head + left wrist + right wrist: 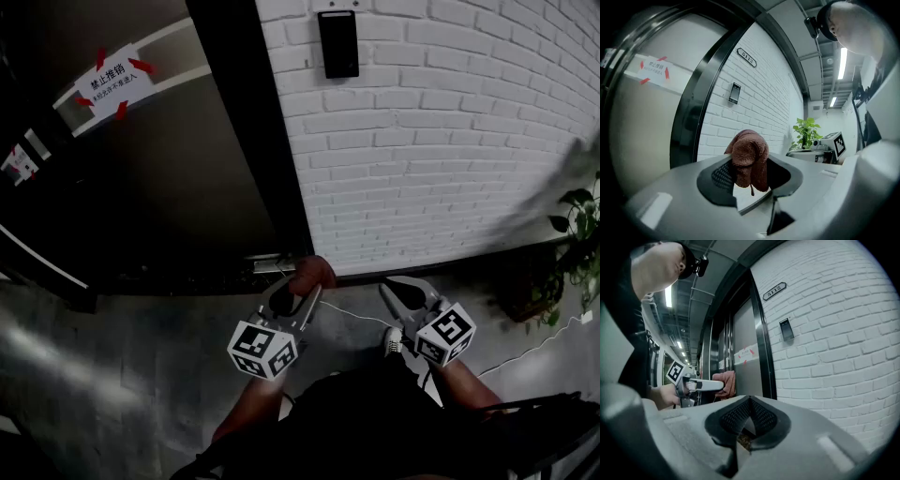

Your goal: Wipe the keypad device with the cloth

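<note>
A white-painted brick wall (422,141) runs beside a dark-framed door (253,141) in a corridor, and the small black rectangular keypad device (338,43) is mounted high on that wall, just beside the door frame. The left gripper (296,292) has its fingers clamped on a bunched brown terry cloth (749,154), which stands up past the fingertips in a rounded wad. The right gripper (749,400) has its fingers together with nothing between them. Both are held low, well apart from the keypad.

The step in hand looks like the reach. The left gripper should rise and lead with the wad, so that cloth and not a fingertip meets the keypad face. Light, flat strokes seem wise, since the keys may react to pressure. The grip sits low on the cloth; a slack corner hangs below and may drag.

There is open room above and ahead. The door frame crowds the keypad's left edge, so strokes should run up and down or away to the right. A green potted plant (577,234) stands far right, clear of the path.
</note>
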`<action>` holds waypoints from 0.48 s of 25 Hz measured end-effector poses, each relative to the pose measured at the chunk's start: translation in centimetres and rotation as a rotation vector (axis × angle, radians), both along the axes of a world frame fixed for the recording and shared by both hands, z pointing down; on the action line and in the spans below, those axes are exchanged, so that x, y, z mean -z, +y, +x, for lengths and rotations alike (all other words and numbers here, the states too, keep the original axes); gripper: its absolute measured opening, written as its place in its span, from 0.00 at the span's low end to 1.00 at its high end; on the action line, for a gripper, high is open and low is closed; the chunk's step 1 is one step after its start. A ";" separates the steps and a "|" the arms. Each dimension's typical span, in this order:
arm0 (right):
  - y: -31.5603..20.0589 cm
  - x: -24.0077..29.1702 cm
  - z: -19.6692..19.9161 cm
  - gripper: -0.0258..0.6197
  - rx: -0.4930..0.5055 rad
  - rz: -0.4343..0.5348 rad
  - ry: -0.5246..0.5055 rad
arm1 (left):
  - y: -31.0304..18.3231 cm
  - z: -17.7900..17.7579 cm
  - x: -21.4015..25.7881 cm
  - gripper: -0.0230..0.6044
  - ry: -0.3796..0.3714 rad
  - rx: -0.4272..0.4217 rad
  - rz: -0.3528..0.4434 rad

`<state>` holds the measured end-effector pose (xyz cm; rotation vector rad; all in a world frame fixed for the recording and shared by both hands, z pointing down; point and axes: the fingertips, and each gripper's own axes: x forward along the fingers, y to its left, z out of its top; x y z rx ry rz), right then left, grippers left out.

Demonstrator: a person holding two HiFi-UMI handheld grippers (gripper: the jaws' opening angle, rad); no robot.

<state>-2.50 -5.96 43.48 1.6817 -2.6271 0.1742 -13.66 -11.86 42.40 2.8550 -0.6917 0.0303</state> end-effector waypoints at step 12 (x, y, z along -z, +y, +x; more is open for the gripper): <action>0.0 0.2 0.1 0.03 -0.008 0.008 -0.001 | 0.0 0.0 0.3 0.31 0.011 0.002 0.008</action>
